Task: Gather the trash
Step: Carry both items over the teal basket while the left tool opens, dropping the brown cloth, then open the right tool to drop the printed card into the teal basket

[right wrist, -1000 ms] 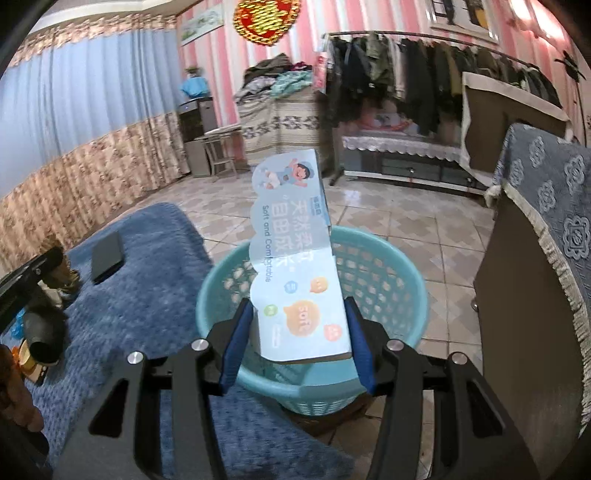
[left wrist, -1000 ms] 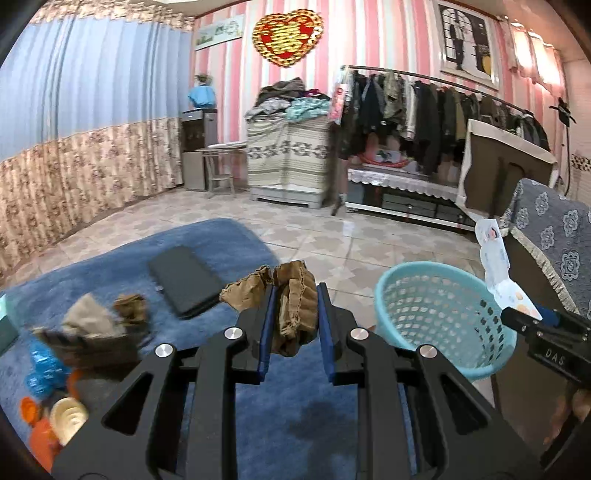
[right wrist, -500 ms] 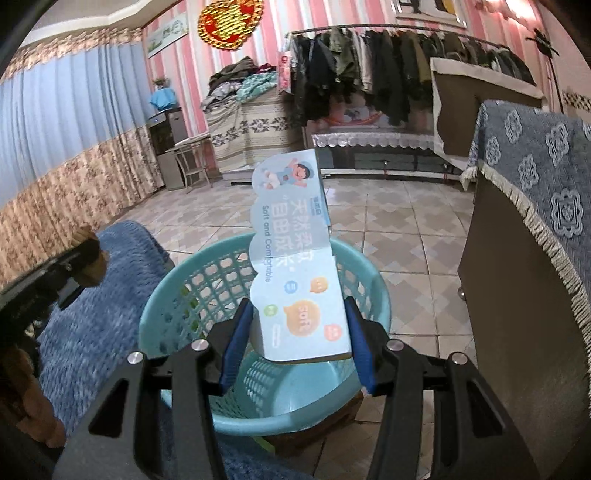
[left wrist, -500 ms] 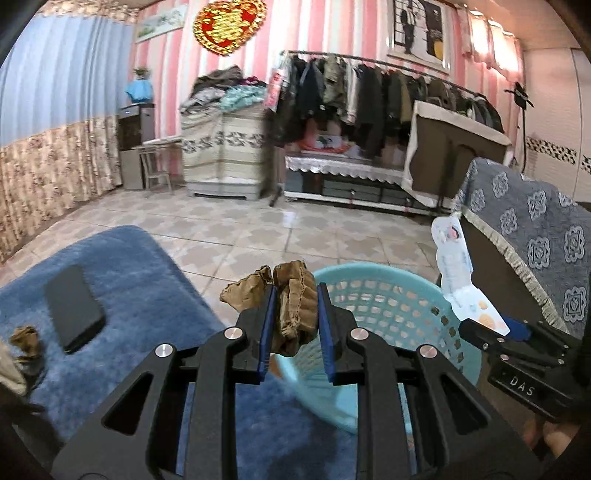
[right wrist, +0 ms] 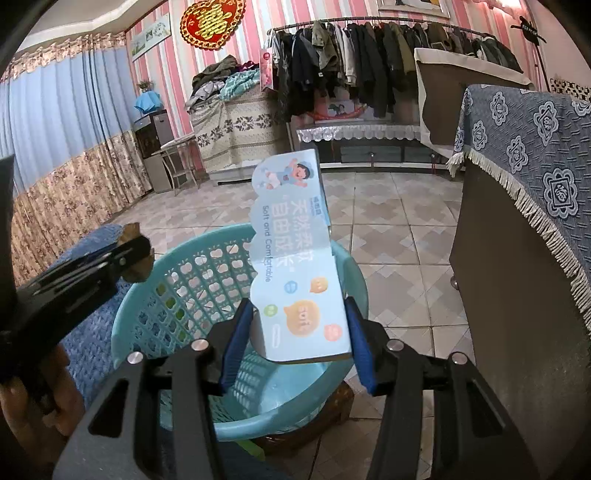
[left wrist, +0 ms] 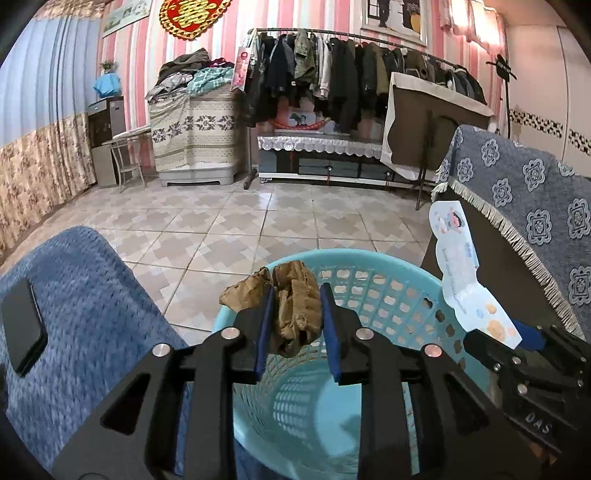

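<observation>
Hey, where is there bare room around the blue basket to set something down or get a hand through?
Free: the basket floor looks bare, and open tile stretches beyond its far rim toward the clothes rack. The blue rug is clear between basket and black slab. Crowded: the draped cabinet hems the right side, and both loaded grippers hang over the rim.

Pink-striped walls (left wrist: 147,48) carry a red heart ornament (left wrist: 194,14). Blue curtains (right wrist: 55,110) with a floral lower band (right wrist: 74,177) hang on the left. The floor (left wrist: 258,218) is patterned tile. A clothes rack (left wrist: 351,66) of dark coats lines the far wall, beside a draped cabinet (left wrist: 195,129) heaped with clothes. A blue rug (left wrist: 81,295) lies nearest.
</observation>
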Demonstrator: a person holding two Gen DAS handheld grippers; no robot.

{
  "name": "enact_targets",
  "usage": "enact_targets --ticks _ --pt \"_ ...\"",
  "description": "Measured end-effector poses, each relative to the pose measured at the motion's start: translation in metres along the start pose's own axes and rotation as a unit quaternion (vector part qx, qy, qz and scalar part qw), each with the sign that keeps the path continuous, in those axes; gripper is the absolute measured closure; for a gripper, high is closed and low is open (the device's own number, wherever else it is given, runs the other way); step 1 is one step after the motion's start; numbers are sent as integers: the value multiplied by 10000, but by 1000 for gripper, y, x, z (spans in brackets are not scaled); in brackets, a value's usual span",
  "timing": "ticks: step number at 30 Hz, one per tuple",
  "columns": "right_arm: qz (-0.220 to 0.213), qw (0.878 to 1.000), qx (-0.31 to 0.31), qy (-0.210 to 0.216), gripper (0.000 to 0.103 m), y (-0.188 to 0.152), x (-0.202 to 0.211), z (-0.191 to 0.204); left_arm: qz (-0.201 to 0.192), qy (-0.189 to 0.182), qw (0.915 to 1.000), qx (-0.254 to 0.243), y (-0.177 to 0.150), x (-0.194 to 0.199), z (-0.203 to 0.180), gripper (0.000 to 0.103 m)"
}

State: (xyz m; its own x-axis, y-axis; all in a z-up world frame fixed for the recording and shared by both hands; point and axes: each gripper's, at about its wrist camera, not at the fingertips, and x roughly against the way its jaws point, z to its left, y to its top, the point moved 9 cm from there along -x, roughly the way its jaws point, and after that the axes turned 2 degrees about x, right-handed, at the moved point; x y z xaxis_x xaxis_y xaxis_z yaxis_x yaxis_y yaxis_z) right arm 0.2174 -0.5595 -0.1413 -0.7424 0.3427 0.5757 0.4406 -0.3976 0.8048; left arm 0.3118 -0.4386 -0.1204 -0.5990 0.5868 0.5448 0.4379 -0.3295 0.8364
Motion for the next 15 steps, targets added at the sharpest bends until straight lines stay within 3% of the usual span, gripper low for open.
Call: enact_targets --ticks 2,4,15 --pt "12 10000 32 -4 53 -1 -2 0 54 -6 10000 24 1 -3 2 67" --pt "9 10000 43 3 53 0 -2 1 -5 60 10000 78 4 0 8 48" --pt "85 9998 119 100 53 -2 -10 16 -189 578 9977 293 8 27 45 16"
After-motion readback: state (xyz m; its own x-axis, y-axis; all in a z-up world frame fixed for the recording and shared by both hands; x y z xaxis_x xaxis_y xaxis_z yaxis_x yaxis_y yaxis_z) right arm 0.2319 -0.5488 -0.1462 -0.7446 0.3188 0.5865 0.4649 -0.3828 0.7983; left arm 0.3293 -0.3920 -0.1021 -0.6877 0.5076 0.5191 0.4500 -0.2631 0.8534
